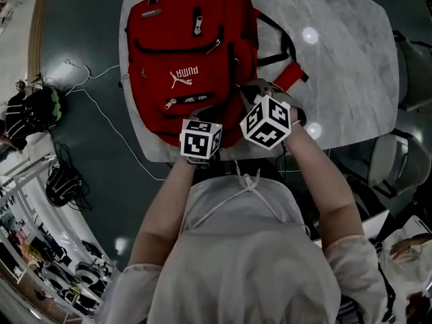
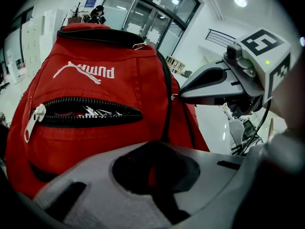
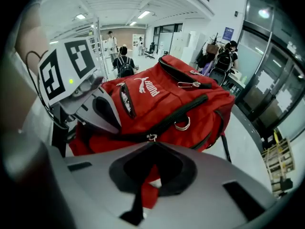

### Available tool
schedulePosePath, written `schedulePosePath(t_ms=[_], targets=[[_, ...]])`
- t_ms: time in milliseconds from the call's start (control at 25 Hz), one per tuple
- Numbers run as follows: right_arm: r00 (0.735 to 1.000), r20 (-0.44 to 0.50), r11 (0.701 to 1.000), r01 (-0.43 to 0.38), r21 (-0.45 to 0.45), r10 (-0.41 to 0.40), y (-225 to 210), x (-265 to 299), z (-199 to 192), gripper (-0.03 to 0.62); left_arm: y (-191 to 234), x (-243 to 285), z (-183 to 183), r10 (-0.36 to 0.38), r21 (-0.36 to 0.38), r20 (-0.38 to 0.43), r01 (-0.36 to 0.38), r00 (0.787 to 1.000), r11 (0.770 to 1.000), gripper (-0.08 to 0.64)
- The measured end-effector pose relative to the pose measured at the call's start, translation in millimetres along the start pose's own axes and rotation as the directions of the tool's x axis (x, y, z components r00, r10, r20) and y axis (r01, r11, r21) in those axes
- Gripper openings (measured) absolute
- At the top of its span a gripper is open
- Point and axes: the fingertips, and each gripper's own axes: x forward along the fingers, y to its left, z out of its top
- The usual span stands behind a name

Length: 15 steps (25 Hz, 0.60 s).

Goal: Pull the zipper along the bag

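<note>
A red backpack (image 1: 192, 59) lies flat on a marble table (image 1: 344, 66), its white logo facing up. Both grippers sit at its near end. My left gripper (image 2: 155, 173) is shut on a fold of the bag's red fabric beside the main black zipper (image 2: 167, 87). My right gripper (image 3: 152, 175) is shut on a red pull tab, with the metal slider (image 3: 151, 137) just ahead of its jaws. In the left gripper view the right gripper (image 2: 209, 82) points its tip at that slider. The front pocket zipper (image 2: 86, 111) gapes partly open.
Grey chairs (image 1: 412, 66) stand to the table's right. White cables (image 1: 101, 106) and black bags (image 1: 37, 110) lie on the floor at the left. The table's near edge runs just under the grippers. People (image 3: 125, 66) stand far off in the hall.
</note>
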Motion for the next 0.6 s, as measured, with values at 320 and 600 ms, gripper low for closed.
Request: schedulePosePath(t_ms=[320,600], targets=[[0.999,0.015,0.998,0.034,-0.053,-0.033,-22.9,-4.6,12.6,0.026,-0.2,1.3,0.1,-0.007,-0.007,-0.011,0.007,1.000,1.000,0.020],[0.998,0.031,0.993,0.065,-0.103,-0.062,-42.3,-7.3,27.2,0.026,-0.3,1.2,-2.2,-0.019,-0.014,-0.021,0.018,1.000,1.000,0.020]])
